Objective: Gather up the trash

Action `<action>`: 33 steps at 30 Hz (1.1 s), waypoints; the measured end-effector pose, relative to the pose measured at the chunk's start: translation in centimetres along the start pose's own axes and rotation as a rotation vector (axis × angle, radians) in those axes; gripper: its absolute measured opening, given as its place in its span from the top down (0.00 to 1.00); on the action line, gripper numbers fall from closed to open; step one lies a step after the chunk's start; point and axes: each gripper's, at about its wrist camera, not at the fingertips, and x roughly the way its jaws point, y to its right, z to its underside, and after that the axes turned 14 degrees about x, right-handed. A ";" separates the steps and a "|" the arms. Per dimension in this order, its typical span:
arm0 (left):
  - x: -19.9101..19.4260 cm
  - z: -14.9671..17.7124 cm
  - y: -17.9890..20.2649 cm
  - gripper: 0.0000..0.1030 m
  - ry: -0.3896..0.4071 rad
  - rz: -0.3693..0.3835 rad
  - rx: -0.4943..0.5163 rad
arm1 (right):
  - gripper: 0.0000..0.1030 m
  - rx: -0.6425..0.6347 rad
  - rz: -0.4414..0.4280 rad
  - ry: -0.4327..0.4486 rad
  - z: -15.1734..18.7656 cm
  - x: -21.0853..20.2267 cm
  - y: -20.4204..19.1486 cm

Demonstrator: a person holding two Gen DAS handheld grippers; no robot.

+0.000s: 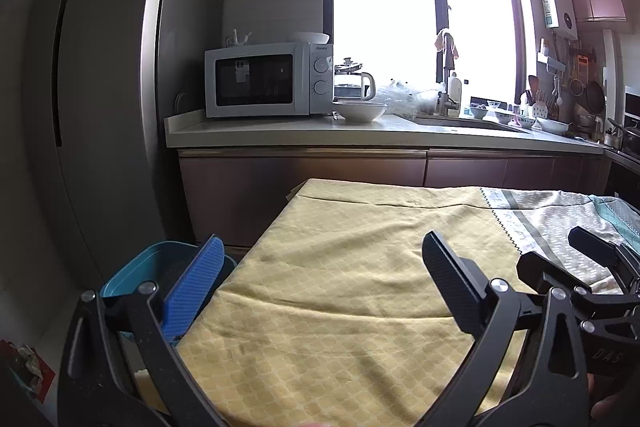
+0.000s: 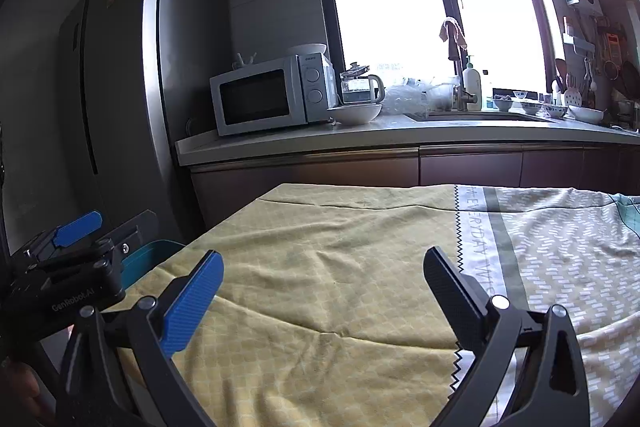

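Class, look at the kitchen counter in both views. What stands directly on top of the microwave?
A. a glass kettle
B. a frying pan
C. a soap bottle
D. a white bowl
D: a white bowl sits on the top of the microwave, while the kettle stands beside it on the counter.

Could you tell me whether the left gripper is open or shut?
Open: the left gripper has its jaws spread wide with only the yellow tablecloth between them.

Yellow cloth (image 1: 340,267) on table: soft, matt, wrinkly. Fridge (image 2: 120,87): shiny metal. Gripper pads (image 2: 192,303): ribbed plastic, blue & black. Blue bin (image 1: 132,275): smooth plastic.
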 end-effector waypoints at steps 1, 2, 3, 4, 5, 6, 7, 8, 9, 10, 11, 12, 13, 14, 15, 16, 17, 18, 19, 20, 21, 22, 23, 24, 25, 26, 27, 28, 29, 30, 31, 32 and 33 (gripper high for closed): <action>0.0 0.0 0.1 0.05 0.002 0.000 0.001 | 0.06 0.000 0.001 -0.001 0.0 0.0 0.0; 0.0 0.0 0.1 0.05 0.003 0.003 0.001 | 0.06 0.001 0.000 0.004 0.0 0.0 0.1; 0.0 0.0 0.2 0.05 0.005 0.004 0.001 | 0.06 0.001 0.001 0.006 0.0 -0.1 0.0; 0.0 0.0 0.3 0.05 0.006 0.003 0.002 | 0.06 0.001 0.004 0.005 0.0 -0.1 0.0; 0.0 -0.1 0.3 0.05 0.005 0.004 0.002 | 0.06 0.003 0.007 0.006 0.0 -0.1 0.0; 0.0 -0.1 0.3 0.05 0.005 0.005 0.001 | 0.06 0.006 0.007 0.008 0.0 -0.1 0.1; 0.0 -0.1 0.3 0.05 0.006 0.002 0.000 | 0.06 0.008 0.007 0.005 0.0 -0.1 0.1; -0.1 -0.1 0.3 0.05 0.007 0.001 0.001 | 0.06 0.008 0.012 0.007 0.0 -0.1 0.1; -0.1 -0.1 0.3 0.05 0.008 0.003 -0.001 | 0.06 0.008 0.013 0.009 0.0 -0.1 0.1; -0.1 -0.1 0.4 0.05 0.009 0.002 -0.001 | 0.06 0.008 0.013 0.007 0.0 -0.1 0.1; -0.1 -0.2 0.3 0.05 0.008 0.003 0.000 | 0.06 0.009 0.017 0.008 0.0 -0.2 0.1; -0.1 -0.2 0.4 0.05 0.008 0.004 0.001 | 0.06 0.009 0.018 0.010 0.0 -0.2 0.2; -0.2 -0.2 0.4 0.05 0.010 0.003 0.003 | 0.06 0.011 0.018 0.010 0.0 -0.2 0.2; -0.2 -0.2 0.4 0.05 0.009 0.002 0.004 | 0.06 0.013 0.020 0.011 0.0 -0.3 0.3; -0.2 -0.2 0.4 0.05 0.008 0.003 0.004 | 0.06 0.014 0.021 0.012 0.0 -0.3 0.3; -0.2 -0.2 0.4 0.05 0.008 0.005 0.002 | 0.06 0.013 0.023 0.012 0.0 -0.3 0.3; -0.2 -0.2 0.4 0.05 0.007 0.005 0.002 | 0.06 0.011 0.026 0.011 0.0 -0.3 0.3; -0.2 -0.3 0.3 0.05 0.005 0.006 0.002 | 0.06 0.012 0.027 0.011 0.0 -0.3 0.3; -0.2 -0.3 0.3 0.05 0.003 0.006 0.003 | 0.06 0.015 0.026 0.011 0.0 -0.4 0.4; -0.2 -0.3 0.3 0.05 0.003 0.005 0.003 | 0.06 0.017 0.027 0.011 0.0 -0.4 0.4; -0.3 -0.3 0.3 0.05 0.004 0.007 0.002 | 0.06 0.018 0.028 0.013 -0.1 -0.4 0.5; -0.2 -0.3 0.3 0.05 0.003 0.010 0.002 | 0.06 0.019 0.027 0.013 -0.1 -0.4 0.5; -0.1 -0.4 0.3 0.05 0.002 0.010 0.003 | 0.06 0.019 0.027 0.012 -0.1 -0.4 0.5; -0.1 -0.4 0.3 0.05 0.003 0.011 0.004 | 0.06 0.018 0.029 0.011 -0.1 -0.4 0.5; -0.1 -0.4 0.2 0.05 0.002 0.009 0.004 | 0.06 0.019 0.029 0.012 -0.1 -0.4 0.5; 0.0 -0.4 0.2 0.05 0.001 0.010 0.005 | 0.06 0.019 0.028 0.010 -0.1 -0.4 0.5; 0.0 -0.4 0.3 0.05 0.001 0.010 0.004 | 0.06 0.019 0.029 0.010 -0.1 -0.4 0.6; 0.0 -0.4 0.3 0.05 0.002 0.009 0.003 | 0.06 0.020 0.028 0.011 -0.1 -0.5 0.5; 0.0 -0.5 0.3 0.05 0.002 0.009 0.003 | 0.06 0.020 0.028 0.010 -0.1 -0.4 0.6; 0.0 -0.5 0.3 0.05 0.001 0.011 0.003 | 0.06 0.020 0.030 0.011 -0.1 -0.5 0.6; 0.0 -0.5 0.3 0.05 0.003 0.009 0.002 | 0.06 0.021 0.029 0.012 -0.1 -0.5 0.6; 0.0 -0.5 0.3 0.05 0.004 0.009 0.003 | 0.06 0.022 0.029 0.012 0.0 -0.5 0.6; 0.0 -0.5 0.3 0.05 0.003 0.009 0.004 | 0.06 0.023 0.031 0.012 0.0 -0.5 0.6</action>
